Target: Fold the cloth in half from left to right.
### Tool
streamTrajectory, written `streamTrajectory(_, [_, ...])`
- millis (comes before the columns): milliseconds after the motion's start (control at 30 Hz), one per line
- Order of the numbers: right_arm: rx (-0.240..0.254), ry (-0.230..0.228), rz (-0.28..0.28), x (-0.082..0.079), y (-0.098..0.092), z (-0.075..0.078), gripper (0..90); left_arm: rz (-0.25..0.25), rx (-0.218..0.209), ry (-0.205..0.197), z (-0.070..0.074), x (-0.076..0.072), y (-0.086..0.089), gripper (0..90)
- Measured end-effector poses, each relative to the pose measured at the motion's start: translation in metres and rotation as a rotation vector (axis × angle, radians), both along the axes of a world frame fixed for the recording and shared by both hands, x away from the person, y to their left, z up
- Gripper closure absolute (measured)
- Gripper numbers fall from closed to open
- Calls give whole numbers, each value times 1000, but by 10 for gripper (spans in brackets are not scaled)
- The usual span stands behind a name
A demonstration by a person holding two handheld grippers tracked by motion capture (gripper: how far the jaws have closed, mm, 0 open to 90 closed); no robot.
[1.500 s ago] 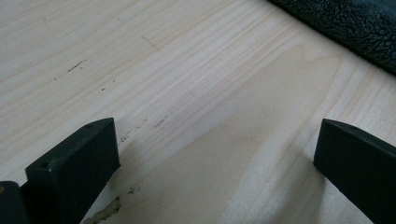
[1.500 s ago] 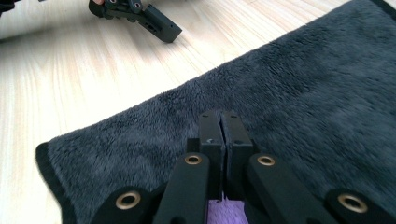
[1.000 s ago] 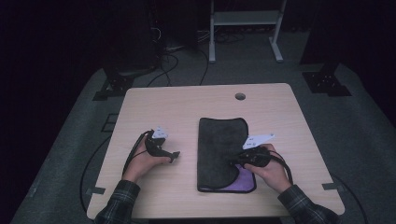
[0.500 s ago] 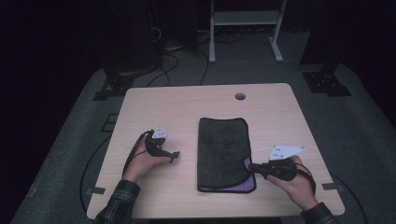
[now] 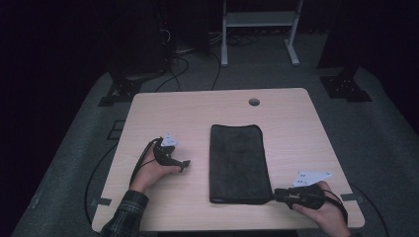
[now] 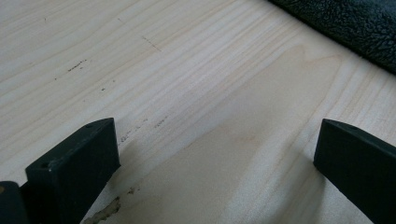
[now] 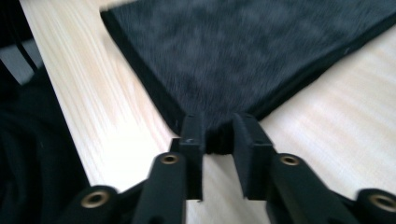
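Note:
A dark folded towel (image 5: 239, 160) lies flat in the middle of the wooden table (image 5: 197, 108). My right gripper (image 5: 276, 193) lies low at the towel's near right corner and points left. In the right gripper view the towel (image 7: 243, 51) spreads ahead, and its corner sits between the jaws of the right gripper (image 7: 218, 128), which have just been opening and stand a little apart. My left gripper (image 5: 184, 165) rests on bare wood left of the towel. Its jaws (image 6: 215, 140) are wide open with nothing between them. The towel's edge (image 6: 355, 28) crosses the far right corner.
A round cable hole (image 5: 254, 102) is in the table's far side. Behind the table stand a white frame (image 5: 257, 19), black stand feet (image 5: 346, 86) and loose cables (image 5: 183, 49) on grey carpet.
My right hand has slid right and toward the near edge, from over the towel to beyond its corner. The purple patch seen at that corner is gone; the towel lies flat. The left hand is unmoved.

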State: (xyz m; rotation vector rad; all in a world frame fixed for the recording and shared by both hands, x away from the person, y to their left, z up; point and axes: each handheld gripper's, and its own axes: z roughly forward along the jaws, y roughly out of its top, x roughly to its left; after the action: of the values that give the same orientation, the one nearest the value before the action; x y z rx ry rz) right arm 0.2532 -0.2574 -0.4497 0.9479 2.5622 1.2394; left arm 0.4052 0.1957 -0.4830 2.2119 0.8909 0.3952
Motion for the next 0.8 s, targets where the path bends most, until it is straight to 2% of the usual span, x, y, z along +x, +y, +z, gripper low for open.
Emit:
streamTrajectory(167, [21, -45, -12, 13, -1, 6, 630, -1, -1, 0, 0, 0, 0, 0])
streamTrajectory(267, [53, -57, -24, 21, -2, 10, 580, 1, -7, 0, 0, 0, -1, 0])
streamTrajectory(367, [62, -69, -44, 31, -2, 11, 528, -3, -3, -2, 0, 0, -1, 0])
streamTrajectory(467, [62, -67, -52, 42, -1, 10, 502, -4, -3, -2, 0, 0, -1, 0])
streamTrajectory(800, [69, -105, -99, 82, 2, 13, 441, -9, -6, -4, 0, 0, -3, 0])
